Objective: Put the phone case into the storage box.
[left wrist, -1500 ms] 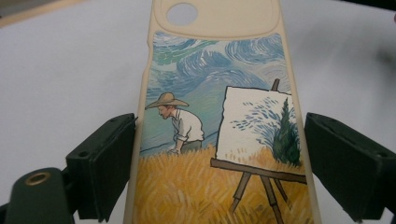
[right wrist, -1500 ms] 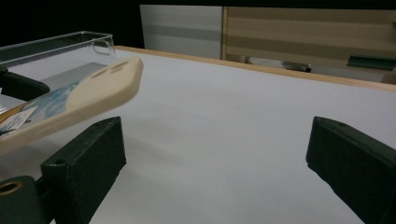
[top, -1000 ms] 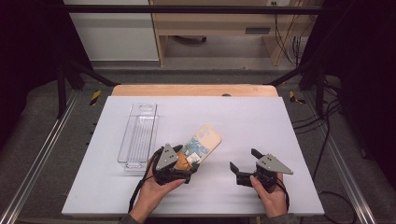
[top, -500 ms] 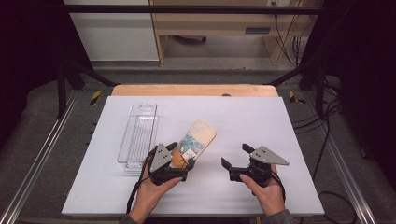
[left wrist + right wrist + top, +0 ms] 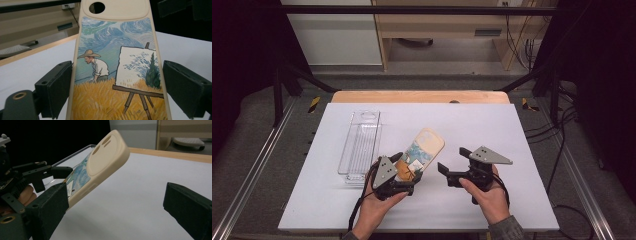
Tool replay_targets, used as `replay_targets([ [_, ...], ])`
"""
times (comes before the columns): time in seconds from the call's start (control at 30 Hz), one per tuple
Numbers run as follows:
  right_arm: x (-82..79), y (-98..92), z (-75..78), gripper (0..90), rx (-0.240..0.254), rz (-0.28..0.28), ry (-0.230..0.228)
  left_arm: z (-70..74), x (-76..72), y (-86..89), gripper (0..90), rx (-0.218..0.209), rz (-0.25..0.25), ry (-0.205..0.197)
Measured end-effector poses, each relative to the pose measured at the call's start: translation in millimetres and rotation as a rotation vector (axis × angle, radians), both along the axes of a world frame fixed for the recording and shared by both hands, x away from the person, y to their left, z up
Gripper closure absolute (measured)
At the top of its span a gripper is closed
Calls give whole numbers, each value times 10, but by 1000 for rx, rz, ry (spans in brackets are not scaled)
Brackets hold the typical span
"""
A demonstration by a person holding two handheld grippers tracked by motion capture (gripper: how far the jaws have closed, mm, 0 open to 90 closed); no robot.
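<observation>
A cream phone case [image 5: 424,147] printed with a painter in a wheat field is held off the white table [image 5: 512,140], tilted up and away from me. My left gripper [image 5: 408,166] is shut on its lower end. In the left gripper view both jaws press the sides of the phone case [image 5: 117,62]. My right gripper [image 5: 453,160] stands open just right of the case, jaws pointing toward it and wide apart. In the right gripper view the phone case [image 5: 100,170] with its camera cut-outs rises above the left jaw, apart from it.
A clear plastic tray [image 5: 359,147] lies lengthwise on the table's left half, just left of my left hand; its rim [image 5: 75,152] shows behind the case. A wooden strip [image 5: 422,96] edges the table's far side. Metal rails run along both sides.
My right gripper has moved left toward the phone case. The left gripper and the case have shifted slightly to the left, still gripped.
</observation>
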State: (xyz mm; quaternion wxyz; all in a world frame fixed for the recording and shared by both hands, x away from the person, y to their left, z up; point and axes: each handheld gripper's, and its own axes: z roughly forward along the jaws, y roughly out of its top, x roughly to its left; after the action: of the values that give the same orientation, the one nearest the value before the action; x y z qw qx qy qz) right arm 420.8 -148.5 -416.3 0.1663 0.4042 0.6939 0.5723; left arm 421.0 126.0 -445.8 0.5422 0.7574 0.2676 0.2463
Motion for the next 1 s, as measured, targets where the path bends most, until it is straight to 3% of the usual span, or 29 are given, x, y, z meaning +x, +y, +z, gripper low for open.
replay_targets([
  [0.27, 41, 158, 16, 88, 38, 31, 38, 6, -30, -22, 112, -6, -12, -17],
  [0.5, 98, 233, 19, 166, 85, 43, 67, 35, -57, -24, 112, -24, -20, -49],
  [0.67, 166, 238, 14, 271, 181, 58, 94, 17, -66, -49, 111, -18, -36, -51],
  [1.0, 236, 233, 73, 465, 275, 72, 91, -38, -74, -96, 111, -15, -58, -41],
])
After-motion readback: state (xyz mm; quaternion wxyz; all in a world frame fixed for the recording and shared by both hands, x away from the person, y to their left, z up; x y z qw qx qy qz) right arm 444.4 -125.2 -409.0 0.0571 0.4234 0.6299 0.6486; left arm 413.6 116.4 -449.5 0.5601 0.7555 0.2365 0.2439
